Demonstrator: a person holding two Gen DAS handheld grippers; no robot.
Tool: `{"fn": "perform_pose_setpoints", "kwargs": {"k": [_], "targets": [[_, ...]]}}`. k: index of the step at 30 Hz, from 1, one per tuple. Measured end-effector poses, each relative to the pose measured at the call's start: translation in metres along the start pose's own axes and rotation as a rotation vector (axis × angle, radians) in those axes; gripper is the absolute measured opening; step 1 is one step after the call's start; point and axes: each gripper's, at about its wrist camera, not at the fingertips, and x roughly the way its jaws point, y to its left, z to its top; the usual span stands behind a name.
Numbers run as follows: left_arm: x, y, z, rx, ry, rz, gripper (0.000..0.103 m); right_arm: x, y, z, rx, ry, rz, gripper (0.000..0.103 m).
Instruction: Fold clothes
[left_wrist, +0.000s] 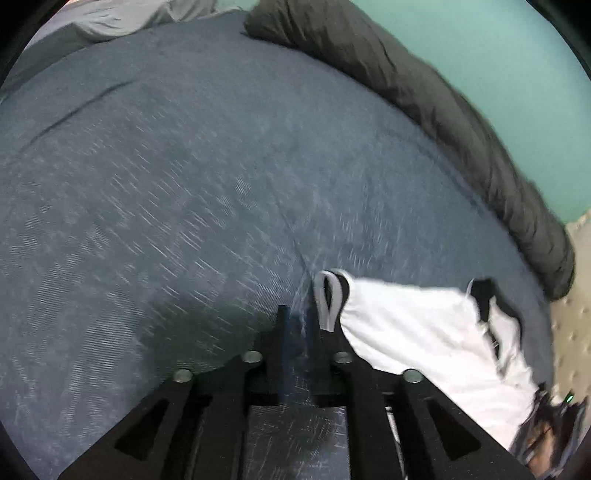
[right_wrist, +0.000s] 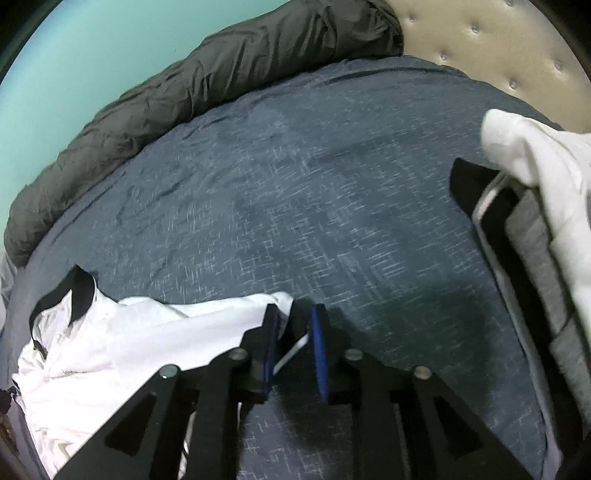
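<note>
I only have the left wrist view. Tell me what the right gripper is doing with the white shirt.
Observer: The right gripper has its jaws apart; a white edge of the white shirt lies between them, not pinched.
Operator: Report whatever else is on the bed on that side.
Observer: A pile of clothes, white over grey and black, sits to that gripper's right, apart from the shirt, with bare bedspread between them.
</note>
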Motion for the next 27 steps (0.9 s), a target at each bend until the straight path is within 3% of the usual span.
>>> {"fn": "perform_pose_setpoints", "kwargs": {"k": [1, 2, 6, 12, 27], "targets": [[-0.005, 0.002, 0.002, -0.005, -0.009, 0.000, 0.038, -0.005, -0.002, -0.002, 0.010, -0.014, 0.003, 0.031], [-0.008, 0.003, 0.004, -0.004, -0.010, -0.004, 0.041, -0.011, -0.003, -0.004, 0.020, -0.027, 0.006, 0.033], [-0.017, -0.005, -0.003, 0.018, -0.012, -0.039, 0.041, -0.033, -0.004, -0.022, 0.053, -0.057, 0.047, 0.047], [-0.031, -0.040, -0.060, 0.056, 0.062, -0.145, 0.041, -0.066, 0.017, -0.070, 0.059, -0.038, 0.190, 0.048], [-0.091, -0.100, -0.250, 0.227, 0.328, -0.250, 0.044, -0.135, 0.100, -0.204, -0.135, 0.331, 0.393, 0.049]]}}
